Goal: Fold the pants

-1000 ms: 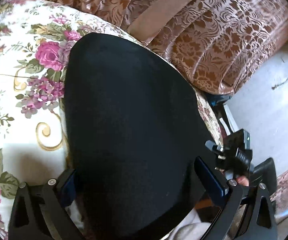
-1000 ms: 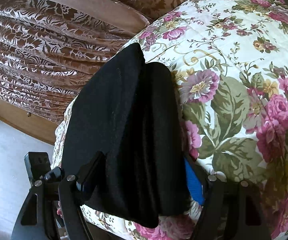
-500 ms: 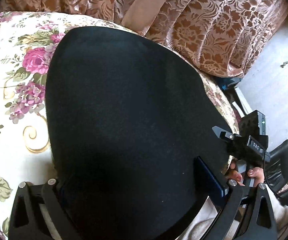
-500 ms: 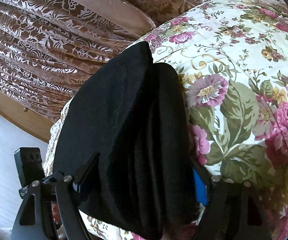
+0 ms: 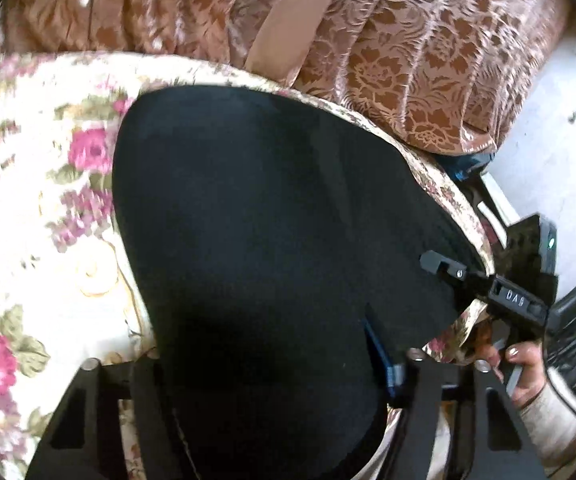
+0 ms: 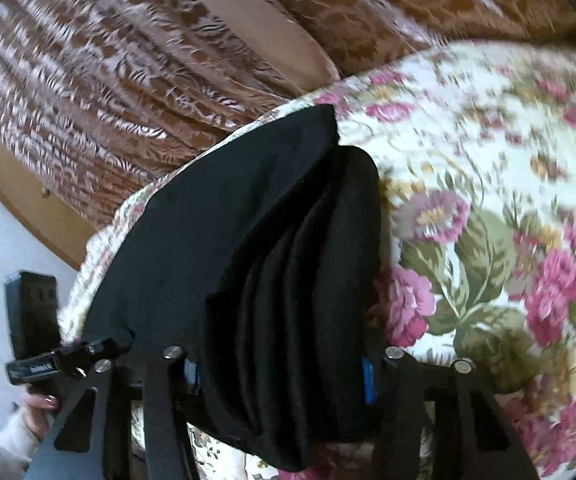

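1. In the left wrist view, the left gripper (image 5: 272, 364) sits at the bottom edge with black cloth filling the space between its two fingers; it is clenched on the near end of the black pants (image 5: 272, 248).
2. In the right wrist view, the right gripper (image 6: 284, 364) is likewise clamped on the pants (image 6: 228, 248). The bundle between its fingers shows several stacked layers of folded cloth, their edges facing the camera, with a blue pad (image 6: 367, 380) showing at the right finger.
3. The two grippers are near each other: the right gripper (image 5: 499, 292) and the hand holding it (image 5: 523, 372) show at the lower right of the left wrist view, at the edge of the pants, and the left gripper (image 6: 56, 360) shows at the lower left of the right wrist view.
4. The pants spread away from both grippers as a broad, smooth, dark panel lying on the floral bedspread (image 5: 36, 208). In the right wrist view, the panel reaches further than the thick folded stack beside it.
5. The pants lie along the edge of the bed, with the bedspread (image 6: 487, 208), printed with pink roses and green leaves on cream, stretching off to one side. Its pattern is blurred in both views.
6. Beyond the bed edge hangs a brown patterned curtain (image 5: 387, 40), also seen in the right wrist view (image 6: 108, 80), with pale floor (image 5: 547, 168) beside it.
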`<state>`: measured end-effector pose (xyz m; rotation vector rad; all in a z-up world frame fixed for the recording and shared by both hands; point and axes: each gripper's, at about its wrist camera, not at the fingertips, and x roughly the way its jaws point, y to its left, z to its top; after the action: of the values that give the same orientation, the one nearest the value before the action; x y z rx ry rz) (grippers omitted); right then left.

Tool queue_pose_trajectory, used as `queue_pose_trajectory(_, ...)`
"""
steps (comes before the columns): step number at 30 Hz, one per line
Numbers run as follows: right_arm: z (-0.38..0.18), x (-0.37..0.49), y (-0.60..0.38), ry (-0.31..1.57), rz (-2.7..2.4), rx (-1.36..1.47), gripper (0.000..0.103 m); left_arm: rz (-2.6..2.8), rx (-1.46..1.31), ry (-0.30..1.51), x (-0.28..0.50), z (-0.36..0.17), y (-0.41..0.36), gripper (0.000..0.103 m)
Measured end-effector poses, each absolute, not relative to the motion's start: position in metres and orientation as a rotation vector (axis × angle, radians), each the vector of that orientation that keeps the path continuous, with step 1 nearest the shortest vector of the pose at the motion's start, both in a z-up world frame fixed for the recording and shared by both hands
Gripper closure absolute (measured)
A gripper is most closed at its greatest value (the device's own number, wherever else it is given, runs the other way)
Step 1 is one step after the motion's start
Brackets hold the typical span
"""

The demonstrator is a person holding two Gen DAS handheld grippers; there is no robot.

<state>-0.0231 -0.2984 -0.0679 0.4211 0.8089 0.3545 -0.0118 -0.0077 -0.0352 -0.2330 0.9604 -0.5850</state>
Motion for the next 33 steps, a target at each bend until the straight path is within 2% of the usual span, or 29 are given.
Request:
queue_pose_trajectory(3,-0.055,-0.024,-0.293,0.767,0.357,0.388,0.053,-0.574,-0.118,0.888,-0.018,-0.018,-0.014,0.046)
queue_pose_trajectory(14,-0.035,0.009,-0.281,0.648,0.36,0.362,0.054,-0.486,-0.009,0.738,0.018,0.008,-0.016,0.049)
queue_pose_trajectory(23,-0.02,0.095,-0.258,0.56,0.357,0.32,0.054,-0.374,0.105,0.613,0.091,0.014,-0.012,0.049)
queue_pose_trajectory(27,-0.023,0.137,-0.257,0.564,0.338,0.334,0.054,-0.348,0.077,0.623,0.129,0.004,-0.008,0.049)
queue_pose_trajectory(31,-0.041,0.175,-0.267,0.633,0.3,0.389,0.054,-0.343,0.001,0.71,0.163,-0.023,-0.001,0.048)
queue_pose_trajectory(33,-0.058,0.191,-0.277,0.703,0.268,0.451,0.053,-0.344,-0.052,0.726,0.169,-0.037,0.006,0.041)
